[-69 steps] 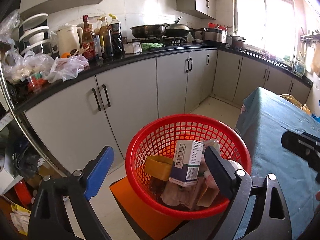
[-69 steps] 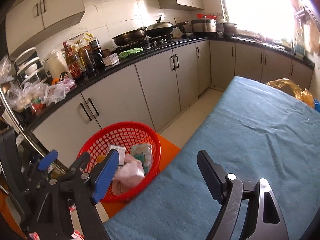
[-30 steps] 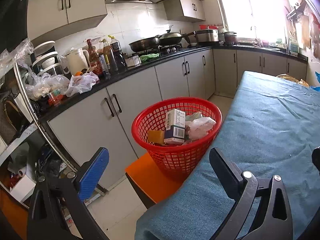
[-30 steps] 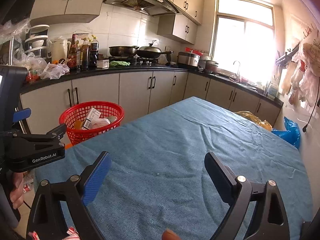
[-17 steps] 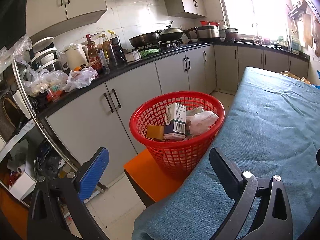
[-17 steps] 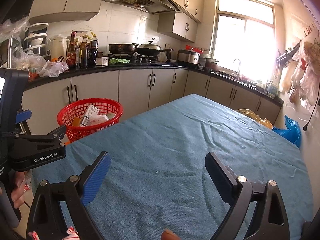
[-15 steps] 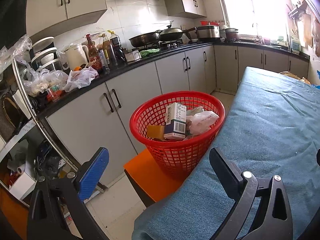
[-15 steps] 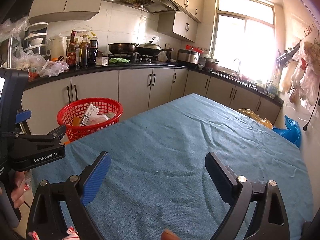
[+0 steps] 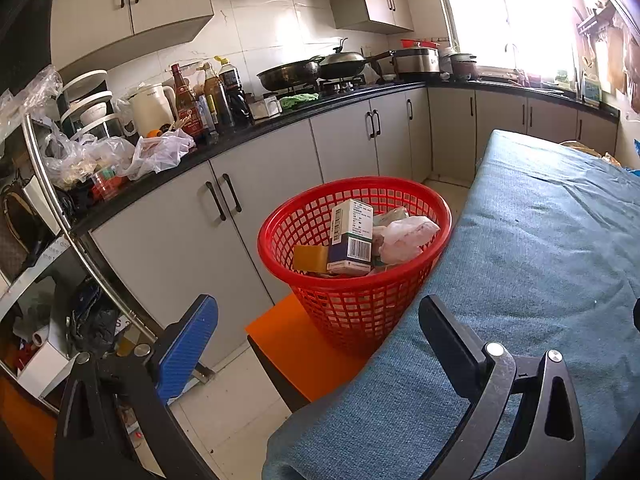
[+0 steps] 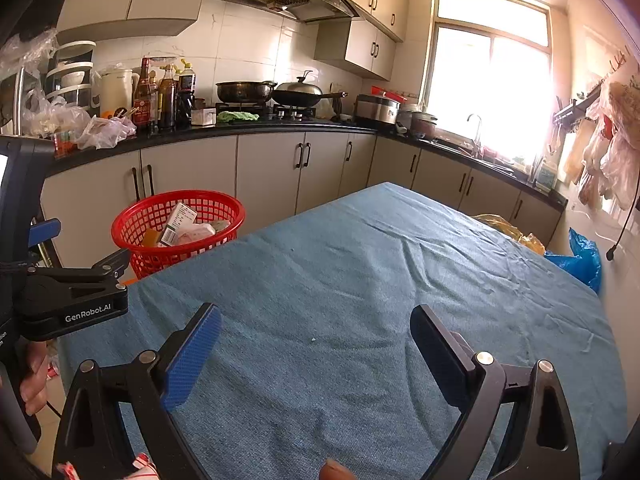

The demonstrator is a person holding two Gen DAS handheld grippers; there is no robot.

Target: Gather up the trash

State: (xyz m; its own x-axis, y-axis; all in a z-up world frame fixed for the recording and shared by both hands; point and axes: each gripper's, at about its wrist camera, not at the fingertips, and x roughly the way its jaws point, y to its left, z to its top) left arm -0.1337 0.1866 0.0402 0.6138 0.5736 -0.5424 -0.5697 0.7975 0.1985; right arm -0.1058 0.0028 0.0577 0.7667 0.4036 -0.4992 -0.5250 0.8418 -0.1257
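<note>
Both grippers stand with fingers spread wide and empty: the left gripper (image 9: 320,344) near the table corner, the right gripper (image 10: 316,348) over the blue cloth (image 10: 360,280), which shows creases but no litter. Collected trash sits in the red basket (image 9: 404,188), a rigid plastic lattice on an orange stool (image 9: 288,344) beside the table. Contents: a stiff cardboard carton (image 9: 352,236), light and best taken across its flat faces; a soft crumpled white wrapper (image 9: 404,236), liable to deform under a pinch; a tan flat piece (image 9: 310,258). The task appears largely complete.
</note>
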